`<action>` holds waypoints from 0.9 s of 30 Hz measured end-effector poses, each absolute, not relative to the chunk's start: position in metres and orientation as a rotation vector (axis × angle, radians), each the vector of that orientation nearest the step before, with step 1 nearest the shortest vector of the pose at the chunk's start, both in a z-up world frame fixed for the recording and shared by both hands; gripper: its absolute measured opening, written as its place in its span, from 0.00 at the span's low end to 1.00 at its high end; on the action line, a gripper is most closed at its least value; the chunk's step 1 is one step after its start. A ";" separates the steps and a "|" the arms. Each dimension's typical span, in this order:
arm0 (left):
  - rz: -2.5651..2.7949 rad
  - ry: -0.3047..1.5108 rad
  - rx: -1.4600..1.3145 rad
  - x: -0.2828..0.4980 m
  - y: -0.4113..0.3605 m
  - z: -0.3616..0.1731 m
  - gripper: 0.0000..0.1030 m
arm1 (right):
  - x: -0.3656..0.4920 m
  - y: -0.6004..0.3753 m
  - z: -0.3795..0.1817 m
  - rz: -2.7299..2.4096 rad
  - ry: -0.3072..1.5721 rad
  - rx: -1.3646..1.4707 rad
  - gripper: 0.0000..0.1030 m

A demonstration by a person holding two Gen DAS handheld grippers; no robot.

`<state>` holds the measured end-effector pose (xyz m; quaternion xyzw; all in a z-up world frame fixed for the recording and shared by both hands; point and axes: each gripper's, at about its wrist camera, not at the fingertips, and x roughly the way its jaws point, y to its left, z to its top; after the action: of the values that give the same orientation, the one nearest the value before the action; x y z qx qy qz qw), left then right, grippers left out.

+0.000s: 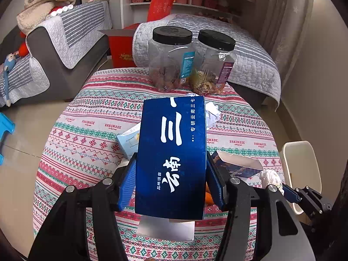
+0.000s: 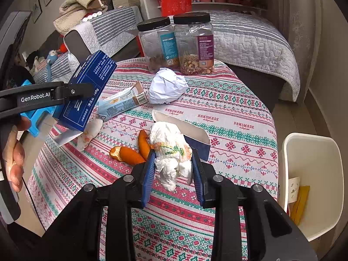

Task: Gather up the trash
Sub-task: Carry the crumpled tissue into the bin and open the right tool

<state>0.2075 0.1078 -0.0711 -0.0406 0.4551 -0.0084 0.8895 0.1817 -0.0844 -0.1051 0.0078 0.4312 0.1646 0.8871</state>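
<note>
My left gripper (image 1: 170,169) is shut on a dark blue carton (image 1: 171,156) with white characters, held above the table; it also shows in the right wrist view (image 2: 89,89). My right gripper (image 2: 174,158) is shut on a crumpled white tissue (image 2: 171,150) with a printed pattern, just above the tablecloth. On the table lie orange peels (image 2: 130,152), a crumpled white paper ball (image 2: 167,86), a light blue flattened box (image 2: 121,103), another tissue (image 2: 91,134) and an open small blue box (image 2: 195,139). A white bin (image 2: 313,184) stands right of the table.
Two black-lidded clear jars (image 2: 176,43) stand at the table's far edge. The patterned tablecloth (image 2: 228,113) covers the round table. A sofa (image 1: 71,41) and a bed (image 2: 250,43) lie behind. A blue stool (image 1: 5,130) is on the floor at left.
</note>
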 end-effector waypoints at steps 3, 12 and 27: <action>-0.023 0.933 -0.075 0.205 0.099 -0.067 0.55 | 0.175 -0.099 -0.095 0.304 0.854 0.033 0.30; -0.056 0.860 -0.060 0.197 0.067 -0.050 0.55 | 0.172 -0.147 -0.070 0.169 0.751 0.058 0.30; -0.165 0.778 -0.030 0.191 -0.008 -0.035 0.56 | 0.156 -0.255 -0.054 -0.120 0.662 0.122 0.31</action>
<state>0.1907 -0.0076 -0.0352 -0.0148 0.3788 -0.0805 0.9218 0.1556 -0.2548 -0.0535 0.0600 0.3247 -0.0589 0.9421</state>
